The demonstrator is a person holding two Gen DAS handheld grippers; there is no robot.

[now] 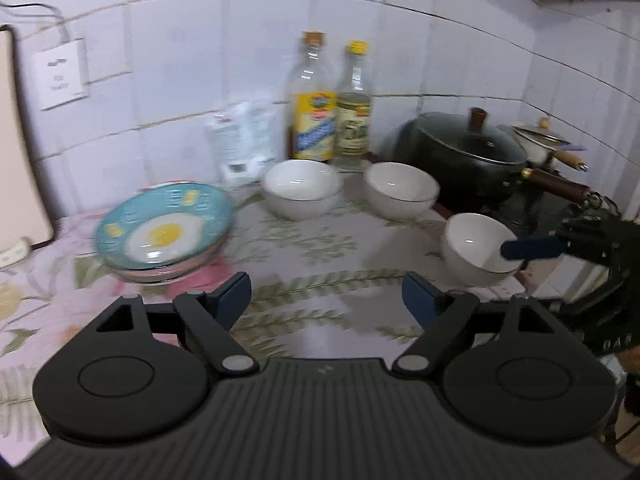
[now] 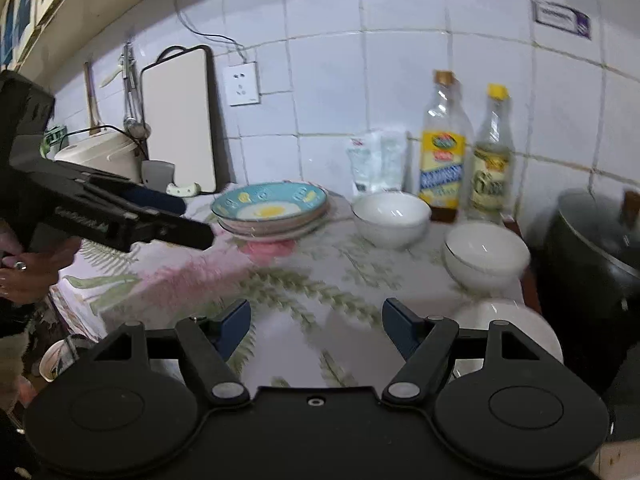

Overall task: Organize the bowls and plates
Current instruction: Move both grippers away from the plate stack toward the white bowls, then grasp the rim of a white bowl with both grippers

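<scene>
Holding both grippers over the floral cloth [image 1: 320, 248]: your left gripper [image 1: 324, 300] and right gripper [image 2: 316, 326] gape wide, empty; bowls [image 1: 302, 188] untouched beyond.

Bowls [image 1: 302, 188] glossy white ceramic; floral tablecloth [image 1: 320, 248] smooth, faint sheen; pot [image 1: 460, 152] dark, semi-gloss.

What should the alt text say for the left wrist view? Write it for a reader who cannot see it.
An open, empty left claw hovers over a floral tablecloth. Ahead sit a stack of plates, the top one printed with a fried egg, and three white bowls. Two bottles and a black lidded pot stand by the tiled wall.
</scene>
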